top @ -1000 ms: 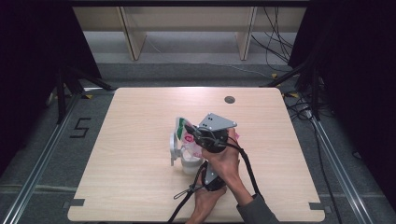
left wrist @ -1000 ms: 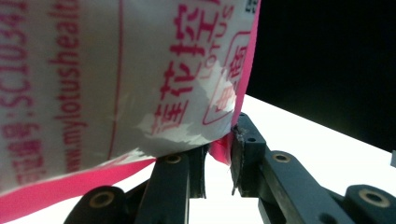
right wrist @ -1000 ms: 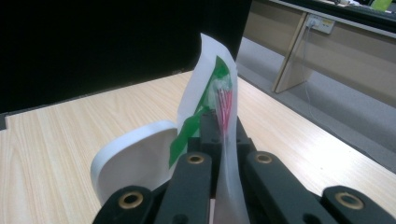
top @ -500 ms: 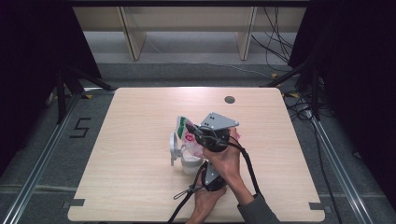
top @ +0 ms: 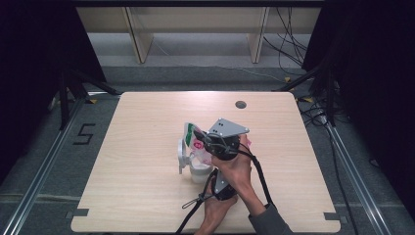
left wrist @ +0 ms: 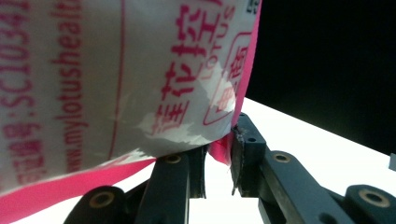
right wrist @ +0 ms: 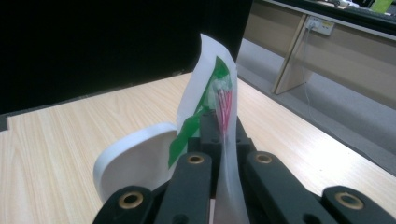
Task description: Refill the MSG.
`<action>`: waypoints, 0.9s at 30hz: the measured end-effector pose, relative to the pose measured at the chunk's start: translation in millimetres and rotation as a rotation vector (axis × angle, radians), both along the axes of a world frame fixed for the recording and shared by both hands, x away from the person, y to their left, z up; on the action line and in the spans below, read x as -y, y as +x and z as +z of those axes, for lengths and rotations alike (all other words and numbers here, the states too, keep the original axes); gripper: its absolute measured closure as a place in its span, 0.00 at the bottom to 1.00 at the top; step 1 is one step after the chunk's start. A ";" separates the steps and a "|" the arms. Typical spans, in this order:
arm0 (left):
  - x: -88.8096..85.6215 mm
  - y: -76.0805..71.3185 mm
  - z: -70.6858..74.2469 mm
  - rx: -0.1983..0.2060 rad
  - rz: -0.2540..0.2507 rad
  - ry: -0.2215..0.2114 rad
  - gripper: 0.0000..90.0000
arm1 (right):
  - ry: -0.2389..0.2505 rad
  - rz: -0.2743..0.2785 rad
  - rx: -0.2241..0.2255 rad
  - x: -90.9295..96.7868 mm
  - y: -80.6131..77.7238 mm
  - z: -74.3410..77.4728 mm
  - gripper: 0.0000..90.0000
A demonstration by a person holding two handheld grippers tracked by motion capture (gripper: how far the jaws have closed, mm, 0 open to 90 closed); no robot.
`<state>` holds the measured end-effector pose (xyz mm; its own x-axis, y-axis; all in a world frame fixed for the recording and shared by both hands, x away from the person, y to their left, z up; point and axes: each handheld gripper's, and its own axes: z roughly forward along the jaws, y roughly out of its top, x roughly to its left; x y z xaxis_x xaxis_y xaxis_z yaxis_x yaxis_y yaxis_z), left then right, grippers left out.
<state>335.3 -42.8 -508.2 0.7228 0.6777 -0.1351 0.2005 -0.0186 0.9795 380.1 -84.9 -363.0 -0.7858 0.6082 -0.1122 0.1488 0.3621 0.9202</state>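
Observation:
A white packet [top: 194, 139] with pink print and a green stripe stands upright over a white tub [top: 199, 171] whose flip lid [top: 182, 155] is swung open, near the middle of the wooden table [top: 147, 122]. My right gripper [top: 203, 138], with the grey plate on top, is shut on the packet's upper edge [right wrist: 215, 88]; its jaws [right wrist: 219, 135] meet on the film, and the white lid [right wrist: 135, 158] sits just to their left. My left gripper [top: 214, 172] comes up from below and pinches the packet's pink lower corner [left wrist: 219, 151], with the printed face [left wrist: 140, 70] looming over it.
A round cable hole [top: 240, 104] lies near the table's far edge. Both forearms enter from the bottom edge, with a cable [top: 193, 205] trailing toward the front. Shelving legs [top: 139, 39] stand beyond the table, and a floor mark "5" [top: 84, 133] lies to the left.

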 end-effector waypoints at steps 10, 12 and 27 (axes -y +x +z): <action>0.2 0.2 -0.2 0.002 0.003 -0.003 0.85 | 0.002 -0.010 0.028 -0.1 1.4 -0.9 1.00; -1.0 -0.3 0.4 0.002 0.002 0.001 0.85 | 0.007 -0.008 0.019 -0.2 1.2 -0.8 1.00; -0.5 0.1 -1.6 -0.011 0.000 -0.011 0.85 | 0.030 -0.015 0.008 3.8 2.1 -0.4 1.00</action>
